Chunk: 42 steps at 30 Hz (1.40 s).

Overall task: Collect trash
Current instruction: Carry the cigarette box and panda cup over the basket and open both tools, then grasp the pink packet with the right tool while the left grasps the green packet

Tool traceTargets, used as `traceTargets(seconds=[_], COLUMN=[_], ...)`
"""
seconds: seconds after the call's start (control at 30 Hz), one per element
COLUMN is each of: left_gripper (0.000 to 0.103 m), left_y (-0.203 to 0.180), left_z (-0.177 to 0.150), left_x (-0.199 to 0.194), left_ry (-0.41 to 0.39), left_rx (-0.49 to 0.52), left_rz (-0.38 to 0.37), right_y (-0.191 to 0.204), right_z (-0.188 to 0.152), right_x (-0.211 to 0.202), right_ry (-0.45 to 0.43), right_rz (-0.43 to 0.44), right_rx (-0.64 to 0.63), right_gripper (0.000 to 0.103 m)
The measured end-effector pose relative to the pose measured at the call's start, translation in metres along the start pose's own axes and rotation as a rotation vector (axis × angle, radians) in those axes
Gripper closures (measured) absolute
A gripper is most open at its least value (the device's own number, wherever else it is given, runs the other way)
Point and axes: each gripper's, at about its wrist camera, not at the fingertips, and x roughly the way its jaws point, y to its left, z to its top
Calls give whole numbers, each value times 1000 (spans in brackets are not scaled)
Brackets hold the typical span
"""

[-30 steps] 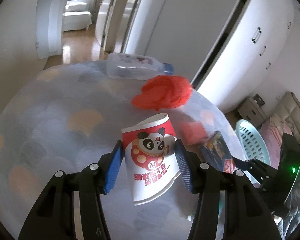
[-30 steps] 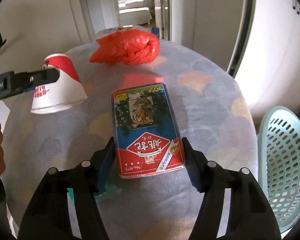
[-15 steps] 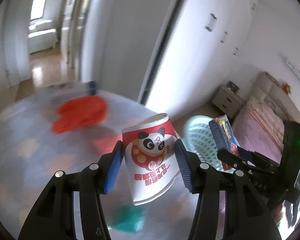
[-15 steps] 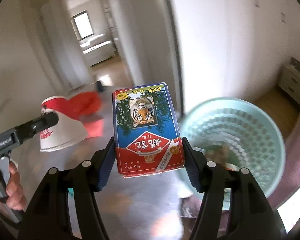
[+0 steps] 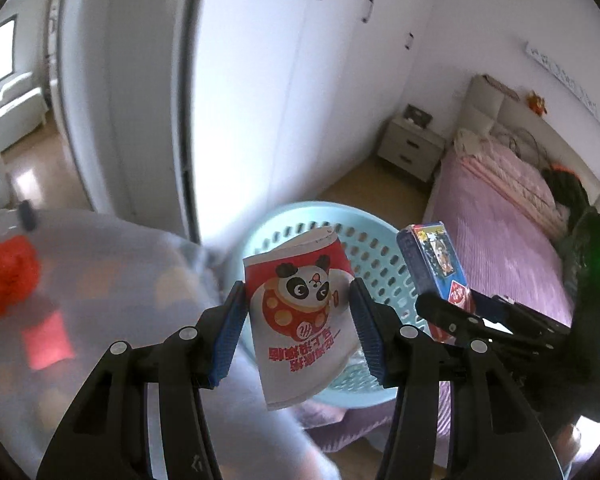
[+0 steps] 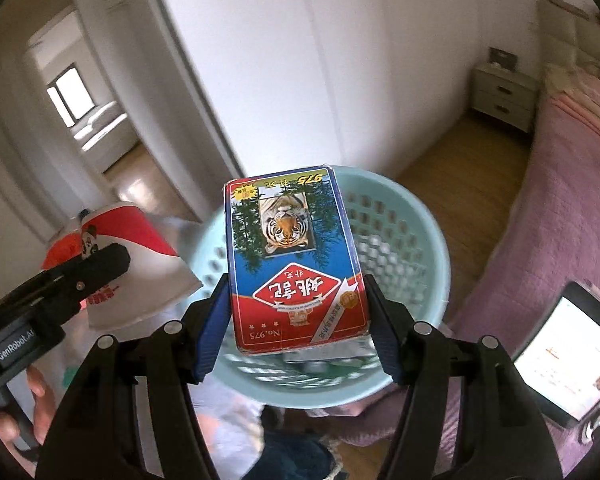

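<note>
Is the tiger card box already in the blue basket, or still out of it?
Still out. The right gripper holds the card box above the basket; its jaws clamp both sides.

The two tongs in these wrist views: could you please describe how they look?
Both the left tongs and right tongs have black angular fingers with silver screws and ribbed blue pads. The left tongs' black body carries white "GenRobot" lettering; a green light glows on the right's.
</note>
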Motion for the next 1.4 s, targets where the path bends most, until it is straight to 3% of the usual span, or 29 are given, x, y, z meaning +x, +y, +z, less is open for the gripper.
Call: traceTargets(seconds=[0.23,0.33,0.43,0.6,0.7,0.9,1.1,1.4], left_gripper=[52,43,42,41,35,34,31,30], left_y=[-11,-10,-8,0,11,31,69,139], left_z=[3,4,1,-1,-5,-17,-38,-89], left_x=[56,64,60,43,25,-17,-70,-108], left_ry=[85,93,83,55,28,-23,-88,-81], left_rx=[-18,-33,-38,-44,-58,-72,-135,-287], left_rz=[-7,-3,1,10,15,41,62,92], right_y=[-25,-24,-25,-19,-21,-9,29,92], right_z=[2,1,4,7,5,-1,-5,-25], right_x=[12,17,24,36,43,33,12,-5], right_ry=[29,40,46,58,80,67,31,-17], right_rz=[-25,-30,-32,-34,-31,-3,52,141], right_rx=[51,61,62,54,65,44,-33,-149], right_gripper=[43,42,42,39,39,39,39,39])
